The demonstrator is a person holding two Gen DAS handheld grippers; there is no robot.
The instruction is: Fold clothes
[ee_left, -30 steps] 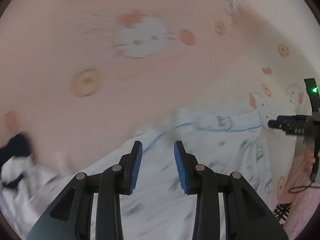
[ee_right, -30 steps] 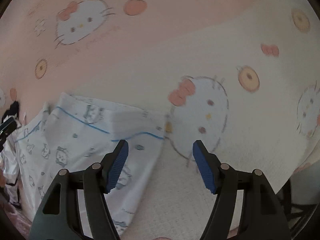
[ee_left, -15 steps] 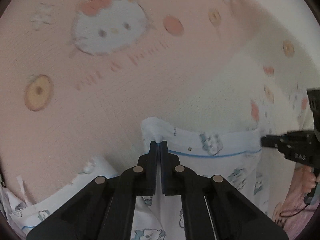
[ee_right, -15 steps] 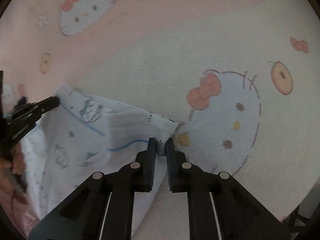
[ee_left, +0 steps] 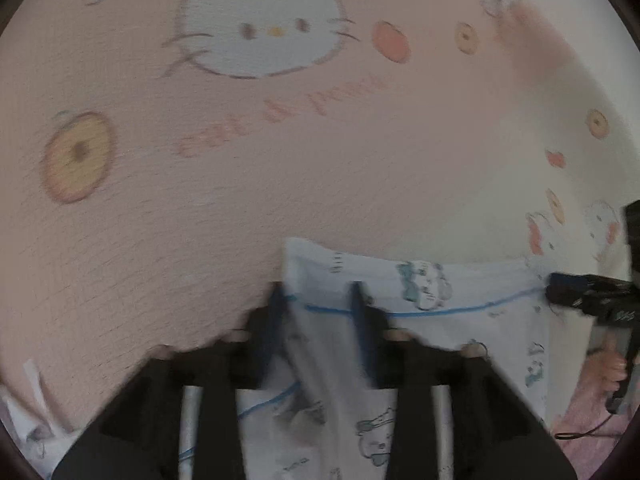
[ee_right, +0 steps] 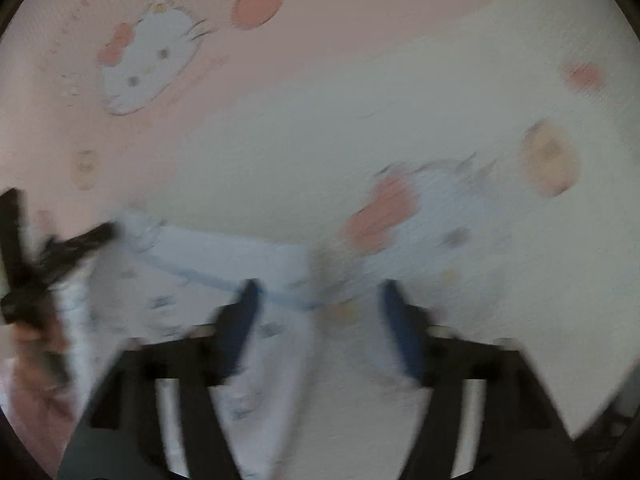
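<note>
A white garment (ee_left: 420,280) with small cartoon prints and a thin blue line lies on the bed, its folded top edge facing away from me. My left gripper (ee_left: 316,296) stands over the garment's left corner. Its jaws are opening, with the fabric lying loose between them. In the right wrist view the same garment (ee_right: 224,256) is blurred. My right gripper (ee_right: 320,296) straddles its right corner, jaws opening wide and clear of the cloth. Each gripper shows in the other's view: the right gripper (ee_left: 588,296), the left gripper (ee_right: 72,244).
The bed is covered by a pink and white sheet (ee_left: 240,160) printed with cartoon cats, bows and rings, seen again as the sheet (ee_right: 360,100). A hand (ee_left: 612,364) holds the right gripper's handle, with a thin cable below it.
A second ago both grippers were open above the garment. Half a second ago each was shut on a corner of its edge. Now both have let go and the edge lies on the sheet.
</note>
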